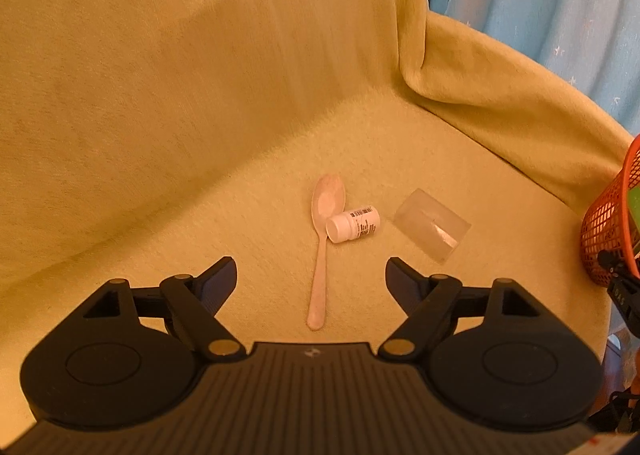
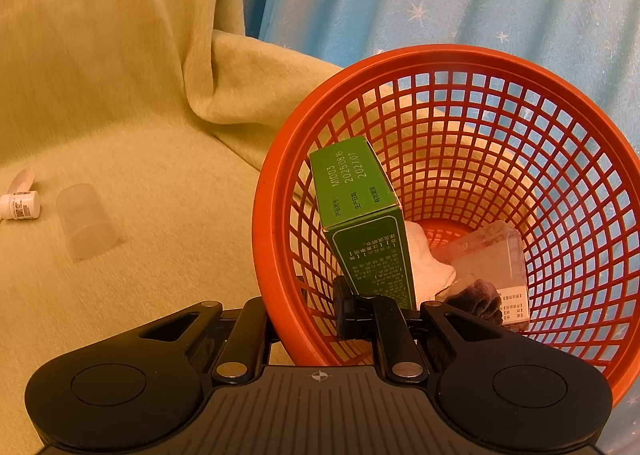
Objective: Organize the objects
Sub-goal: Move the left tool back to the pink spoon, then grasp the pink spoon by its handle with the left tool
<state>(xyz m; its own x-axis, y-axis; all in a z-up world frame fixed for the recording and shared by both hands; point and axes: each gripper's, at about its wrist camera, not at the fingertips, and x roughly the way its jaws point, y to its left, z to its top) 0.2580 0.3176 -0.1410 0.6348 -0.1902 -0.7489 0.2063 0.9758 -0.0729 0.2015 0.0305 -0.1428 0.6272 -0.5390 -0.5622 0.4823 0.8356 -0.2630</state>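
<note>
basket (image 2: 400, 67): green box (image 2: 360, 207), white cloth (image 2: 430, 267), clear case (image 2: 488, 255)

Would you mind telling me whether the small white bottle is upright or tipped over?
Tipped over: the bottle lies on its side on the blanket, cap against the spoon.

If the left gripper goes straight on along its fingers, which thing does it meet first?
Most likely the spoon: its handle lies centred between the open left gripper fingers, with the small white bottle just beyond. Depth is hard to judge.
</note>
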